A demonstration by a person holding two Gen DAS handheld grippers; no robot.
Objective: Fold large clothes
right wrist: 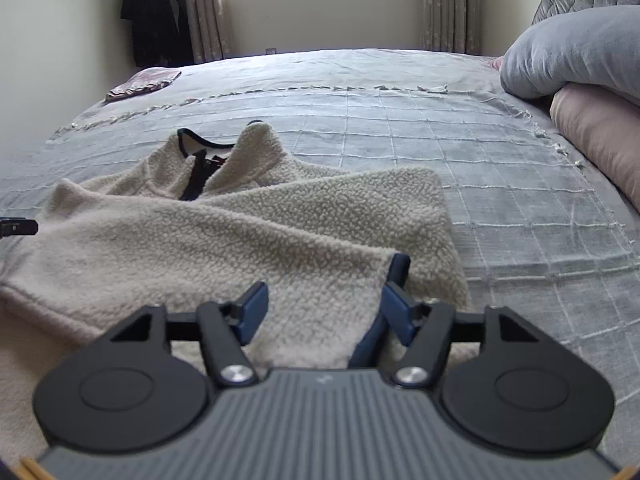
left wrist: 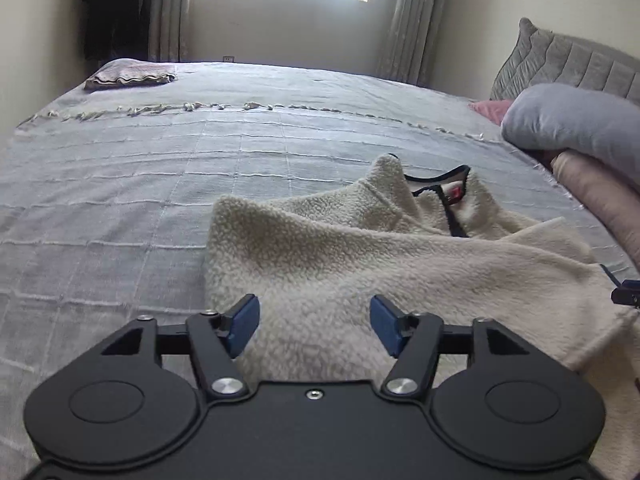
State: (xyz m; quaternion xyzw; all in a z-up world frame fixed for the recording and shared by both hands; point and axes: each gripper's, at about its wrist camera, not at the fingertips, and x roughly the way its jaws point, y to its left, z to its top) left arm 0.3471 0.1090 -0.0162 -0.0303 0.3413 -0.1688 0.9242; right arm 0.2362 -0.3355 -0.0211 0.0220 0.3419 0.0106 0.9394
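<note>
With both sleeves apparently folded across its body, the cream fleece jacket (left wrist: 340, 248) lay on the bed (left wrist: 140, 168) near the pillows (left wrist: 580, 120), and the left gripper (left wrist: 315, 322) and right gripper (right wrist: 324, 306), fingers released, seemed poised to pinch its hem next.

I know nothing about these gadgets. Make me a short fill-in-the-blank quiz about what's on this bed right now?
1. The cream fleece pullover with dark trim lies on a grey checked ____.
2. Both the left gripper and the right gripper have their jaws ____.
3. The folded pinkish cloth sits at the bed's far ____ corner.
4. The pads on the fingers are coloured ____.

Missing words: bedspread; open; left; blue
</note>
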